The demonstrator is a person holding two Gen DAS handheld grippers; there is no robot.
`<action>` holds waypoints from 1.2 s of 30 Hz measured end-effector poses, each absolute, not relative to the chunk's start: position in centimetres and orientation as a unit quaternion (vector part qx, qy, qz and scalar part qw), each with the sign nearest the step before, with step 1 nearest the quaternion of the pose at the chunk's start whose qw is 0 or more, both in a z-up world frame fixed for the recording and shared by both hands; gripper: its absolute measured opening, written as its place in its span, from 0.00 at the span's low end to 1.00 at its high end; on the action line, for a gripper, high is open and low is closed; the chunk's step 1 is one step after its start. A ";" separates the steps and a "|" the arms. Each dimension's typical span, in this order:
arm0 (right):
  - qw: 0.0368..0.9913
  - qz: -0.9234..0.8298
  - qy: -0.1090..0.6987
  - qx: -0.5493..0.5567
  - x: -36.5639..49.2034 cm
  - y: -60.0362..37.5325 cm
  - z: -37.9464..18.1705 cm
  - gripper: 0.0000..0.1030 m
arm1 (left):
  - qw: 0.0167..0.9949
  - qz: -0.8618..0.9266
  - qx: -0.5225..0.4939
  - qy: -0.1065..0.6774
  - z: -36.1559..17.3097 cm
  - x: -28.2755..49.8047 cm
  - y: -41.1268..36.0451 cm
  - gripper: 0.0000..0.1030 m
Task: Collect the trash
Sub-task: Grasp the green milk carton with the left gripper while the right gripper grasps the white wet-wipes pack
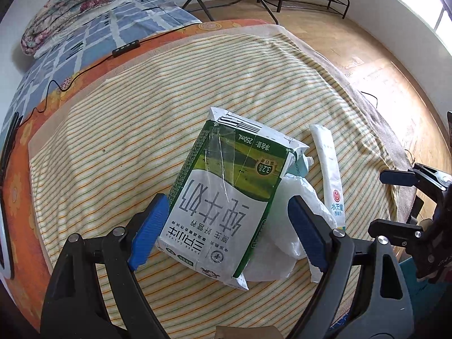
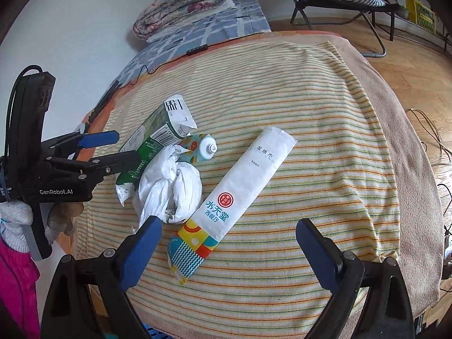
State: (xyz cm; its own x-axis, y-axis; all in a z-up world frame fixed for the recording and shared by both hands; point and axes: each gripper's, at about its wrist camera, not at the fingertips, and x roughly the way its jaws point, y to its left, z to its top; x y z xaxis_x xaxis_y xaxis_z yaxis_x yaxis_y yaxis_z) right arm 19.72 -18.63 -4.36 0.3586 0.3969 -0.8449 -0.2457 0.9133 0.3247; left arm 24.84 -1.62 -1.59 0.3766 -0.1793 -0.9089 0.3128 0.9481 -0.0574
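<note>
A crumpled green and white milk carton (image 1: 223, 197) lies on the striped towel (image 1: 141, 130). My left gripper (image 1: 226, 231) is open, its blue fingers on either side of the carton's near end; the left finger touches it. Beside the carton lie a crumpled white tissue (image 2: 172, 186), a small tube with a white nozzle (image 2: 202, 148) and a long white wet-wipe packet (image 2: 237, 195). My right gripper (image 2: 228, 254) is open over the packet's near colourful end. The left gripper also shows in the right wrist view (image 2: 113, 148), and the carton (image 2: 158, 135) between its fingers.
The towel covers a table with an orange cloth (image 1: 25, 169) under it. A black cable with a controller (image 1: 125, 48) runs along the far left. A folded quilt (image 2: 183, 2) lies on a bed behind. A folding chair (image 2: 339, 0) stands on the wooden floor.
</note>
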 end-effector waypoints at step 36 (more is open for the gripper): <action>0.815 0.150 0.553 0.091 25.9 -16.5 -8.5 0.41 | 0.842 -0.071 -0.024 0.534 -3.4 24.8 3.8 0.73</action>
State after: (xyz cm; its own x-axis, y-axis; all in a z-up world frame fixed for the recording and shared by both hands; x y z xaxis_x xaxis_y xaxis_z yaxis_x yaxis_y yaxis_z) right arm 25.86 -16.46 -8.50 0.3443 0.3440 -0.8736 -0.1439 0.9388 0.3129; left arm 24.75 3.82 -3.41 0.4205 -0.1466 -0.8954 0.0943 0.9886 -0.1176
